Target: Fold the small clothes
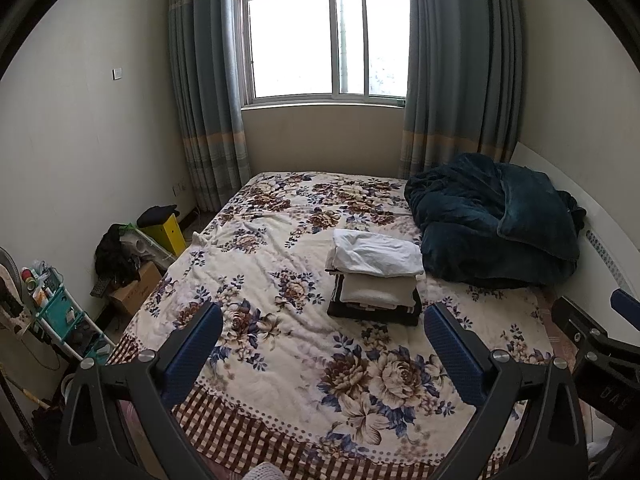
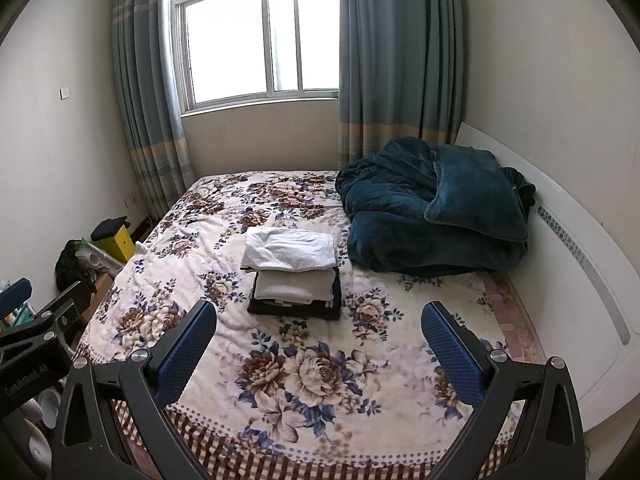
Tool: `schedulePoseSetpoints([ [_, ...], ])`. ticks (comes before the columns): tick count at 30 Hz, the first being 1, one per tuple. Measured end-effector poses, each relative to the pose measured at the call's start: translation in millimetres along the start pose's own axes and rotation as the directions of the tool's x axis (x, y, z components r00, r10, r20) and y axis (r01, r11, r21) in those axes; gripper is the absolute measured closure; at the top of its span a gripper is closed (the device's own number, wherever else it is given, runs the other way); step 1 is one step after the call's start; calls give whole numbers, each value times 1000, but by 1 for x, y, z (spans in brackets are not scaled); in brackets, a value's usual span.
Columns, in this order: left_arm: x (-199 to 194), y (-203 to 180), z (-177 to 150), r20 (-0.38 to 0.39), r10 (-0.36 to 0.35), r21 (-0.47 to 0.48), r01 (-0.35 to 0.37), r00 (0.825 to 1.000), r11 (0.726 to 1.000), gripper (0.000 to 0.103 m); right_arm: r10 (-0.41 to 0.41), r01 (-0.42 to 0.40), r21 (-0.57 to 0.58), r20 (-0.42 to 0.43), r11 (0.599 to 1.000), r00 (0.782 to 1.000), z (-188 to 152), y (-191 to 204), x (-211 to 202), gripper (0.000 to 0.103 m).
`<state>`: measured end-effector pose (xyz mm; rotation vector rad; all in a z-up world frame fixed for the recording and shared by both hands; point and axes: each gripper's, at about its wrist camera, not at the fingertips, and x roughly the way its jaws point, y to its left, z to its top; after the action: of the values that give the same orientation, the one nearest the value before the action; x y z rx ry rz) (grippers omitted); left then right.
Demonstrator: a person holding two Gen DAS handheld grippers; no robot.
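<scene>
A stack of folded clothes (image 1: 374,276) sits mid-bed on the floral bedspread (image 1: 280,280): a white piece on top, cream pieces under it, a dark one at the bottom. It also shows in the right wrist view (image 2: 294,270). My left gripper (image 1: 324,320) is open and empty, held above the bed's near part, short of the stack. My right gripper (image 2: 320,320) is open and empty, also short of the stack. The right gripper shows at the right edge of the left view (image 1: 600,340), the left gripper at the left edge of the right view (image 2: 36,320).
A crumpled dark teal blanket (image 1: 496,220) lies at the bed's far right against the white headboard (image 2: 580,260). Left of the bed on the floor are a yellow box (image 1: 166,232), a cardboard box (image 1: 136,288), dark clothes and a teal rack (image 1: 60,312). Window and curtains stand behind.
</scene>
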<state>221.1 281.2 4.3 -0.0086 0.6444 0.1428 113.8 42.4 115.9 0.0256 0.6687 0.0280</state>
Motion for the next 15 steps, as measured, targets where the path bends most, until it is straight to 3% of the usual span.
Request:
schedulePoseSetpoints([
  [15, -1, 2, -1, 0, 3, -2, -3, 1000, 1000, 0, 0, 0, 2, 6, 1000, 1000, -1, 2, -1, 0],
])
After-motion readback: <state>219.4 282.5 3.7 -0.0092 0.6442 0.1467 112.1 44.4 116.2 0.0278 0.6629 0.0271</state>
